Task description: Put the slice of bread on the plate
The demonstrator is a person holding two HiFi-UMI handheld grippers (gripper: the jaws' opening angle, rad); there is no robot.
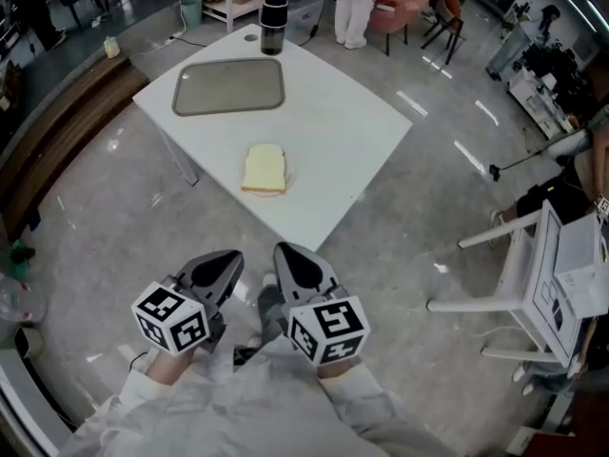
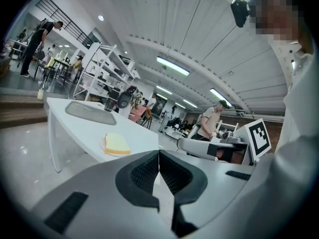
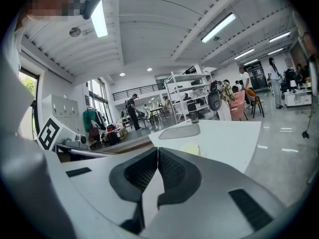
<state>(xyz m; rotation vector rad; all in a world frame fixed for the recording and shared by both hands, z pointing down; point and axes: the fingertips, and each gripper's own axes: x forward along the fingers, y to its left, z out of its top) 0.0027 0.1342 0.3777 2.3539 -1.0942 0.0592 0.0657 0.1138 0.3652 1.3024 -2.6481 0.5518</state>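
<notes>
A pale yellow slice of bread point(image 1: 264, 168) lies on a thin white plate point(image 1: 288, 172) near the front corner of the white table point(image 1: 362, 131). The left gripper view shows the bread point(image 2: 118, 143) on the plate's rim point(image 2: 103, 144) ahead of the jaws. In the right gripper view the bread point(image 3: 192, 148) peeks over the jaws. My left gripper point(image 1: 231, 258) and right gripper point(image 1: 284, 253) are held side by side near my body, well short of the table. The jaws of the left gripper point(image 2: 159, 153) and the right gripper point(image 3: 158, 151) are shut on nothing.
A grey tray point(image 1: 228, 88) lies at the table's far side, with a dark tumbler point(image 1: 273, 22) beyond it at the far corner. White frames and a box point(image 1: 561, 274) stand at the right. A wooden step point(image 1: 57, 131) runs along the left. A person point(image 1: 352, 8) stands beyond the table.
</notes>
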